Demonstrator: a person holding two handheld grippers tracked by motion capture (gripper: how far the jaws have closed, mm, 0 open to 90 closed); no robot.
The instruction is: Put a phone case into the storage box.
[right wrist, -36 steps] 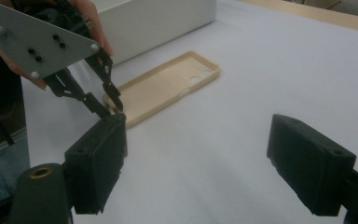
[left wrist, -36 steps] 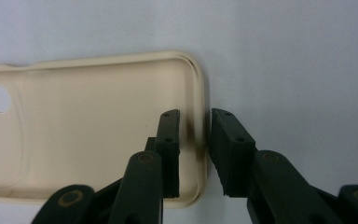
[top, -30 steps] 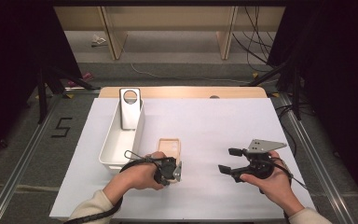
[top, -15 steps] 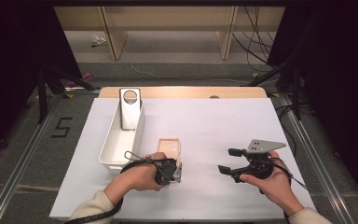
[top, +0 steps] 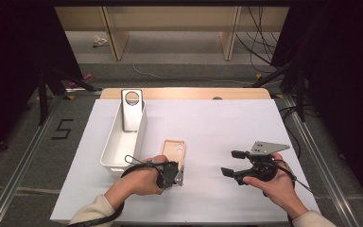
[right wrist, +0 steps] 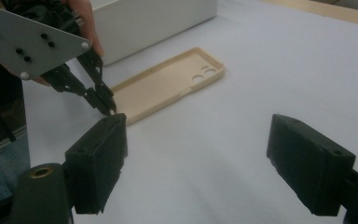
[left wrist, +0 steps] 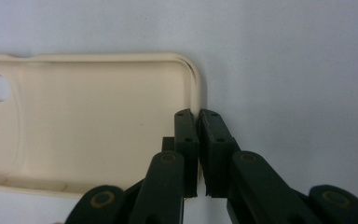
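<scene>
A white bin (top: 123, 142) with a grey holder (top: 132, 109) inside sits just beyond the left gripper (left wrist: 198, 122). The cream phone case (left wrist: 93, 126) lies flat at its tips, near edge pinched between closed jaws. The right gripper (top: 233, 163) rests well apart, spread wide.

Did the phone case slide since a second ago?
No. The phone case lies beside the white bin, as before. The left tongs have just closed on its near rim.
</scene>
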